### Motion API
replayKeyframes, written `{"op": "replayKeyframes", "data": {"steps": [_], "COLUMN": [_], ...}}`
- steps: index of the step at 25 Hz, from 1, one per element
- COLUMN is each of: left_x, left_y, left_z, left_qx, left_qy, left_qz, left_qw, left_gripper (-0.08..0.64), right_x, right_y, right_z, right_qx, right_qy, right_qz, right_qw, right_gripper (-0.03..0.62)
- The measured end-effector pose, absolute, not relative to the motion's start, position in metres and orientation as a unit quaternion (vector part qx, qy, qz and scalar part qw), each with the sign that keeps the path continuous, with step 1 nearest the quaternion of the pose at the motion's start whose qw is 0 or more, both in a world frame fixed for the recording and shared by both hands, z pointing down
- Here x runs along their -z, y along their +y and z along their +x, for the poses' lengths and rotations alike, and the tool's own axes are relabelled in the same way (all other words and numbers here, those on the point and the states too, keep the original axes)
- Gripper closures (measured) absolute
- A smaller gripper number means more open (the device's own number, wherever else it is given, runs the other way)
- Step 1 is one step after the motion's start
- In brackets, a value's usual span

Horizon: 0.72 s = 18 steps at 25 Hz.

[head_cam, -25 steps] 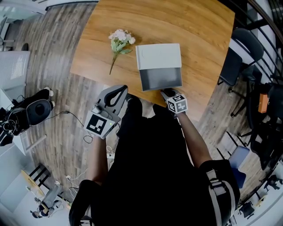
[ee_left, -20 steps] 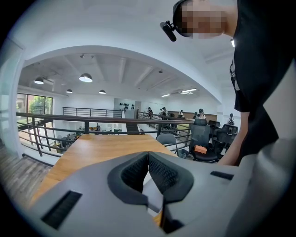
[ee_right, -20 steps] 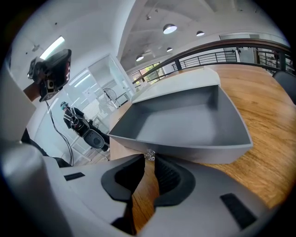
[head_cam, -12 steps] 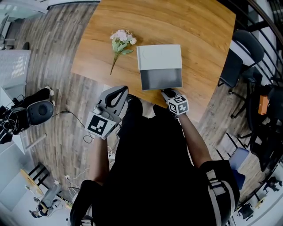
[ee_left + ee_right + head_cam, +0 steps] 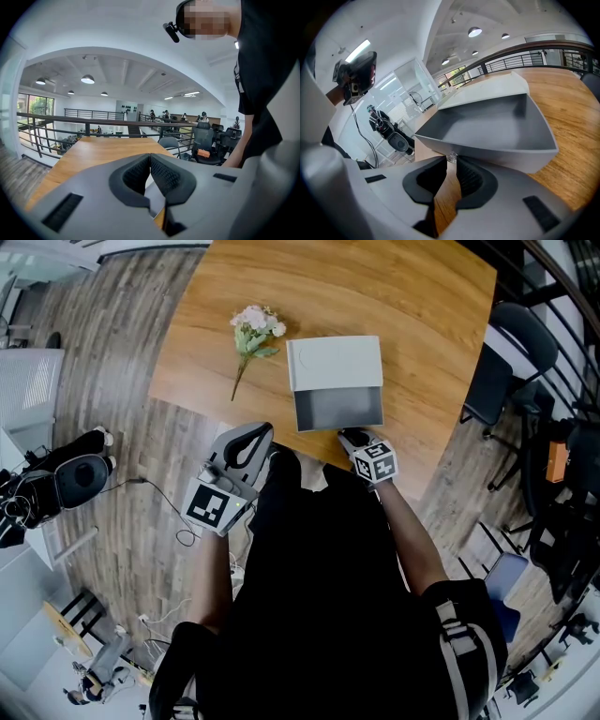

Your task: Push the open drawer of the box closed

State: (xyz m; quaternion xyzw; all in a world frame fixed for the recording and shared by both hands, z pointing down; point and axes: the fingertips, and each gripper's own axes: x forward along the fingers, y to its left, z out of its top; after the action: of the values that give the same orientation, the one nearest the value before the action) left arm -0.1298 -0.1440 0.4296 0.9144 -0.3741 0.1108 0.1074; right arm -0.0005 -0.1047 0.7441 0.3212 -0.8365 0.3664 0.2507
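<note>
Because the person's dark torso (image 5: 319,587) fills the near part of the head view, both arms are mostly hidden and only the tools stick out from it. On the left, the left tool (image 5: 253,433) hangs over the floor just before the near edge of the worktop (image 5: 422,324). Its own view shows the jaws clenched together with nothing between them. A small flower sprig (image 5: 251,332) lies on the worktop left of the box (image 5: 335,360), apart from it. The drawer (image 5: 337,411) is pulled out of the box toward the person. Its front comes almost to the near edge of the worktop, so little wood remains there, while far behind the box and to its right there is bare wood. The right tool (image 5: 350,436) is at the drawer front. Its jaws have just been closing, and its view shows them clenched on a small clear knob (image 5: 451,157) on that front, though the knob is tiny and hard to make out. A chair (image 5: 502,367) stands off the right edge. Compared with one second ago, the drawer is out as far as before and both tools keep about the same places.
</note>
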Motion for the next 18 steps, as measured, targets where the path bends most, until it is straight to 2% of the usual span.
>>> {"op": "replayKeyframes", "data": {"steps": [18], "left_x": [-0.426], "left_y": [-0.157], "left_z": [-0.127], "left_qx": [-0.109], "left_qy": [-0.377], "left_qz": [0.914], "left_qw": [0.106], "left_gripper": [0.537], "right_x": [-0.743], "right_y": [-0.121], "right_z": [0.000], "right_qx": [-0.367], "right_qy": [-0.836], "right_qz": [0.323], "right_qw": [0.251], "right_gripper": [0.512]}}
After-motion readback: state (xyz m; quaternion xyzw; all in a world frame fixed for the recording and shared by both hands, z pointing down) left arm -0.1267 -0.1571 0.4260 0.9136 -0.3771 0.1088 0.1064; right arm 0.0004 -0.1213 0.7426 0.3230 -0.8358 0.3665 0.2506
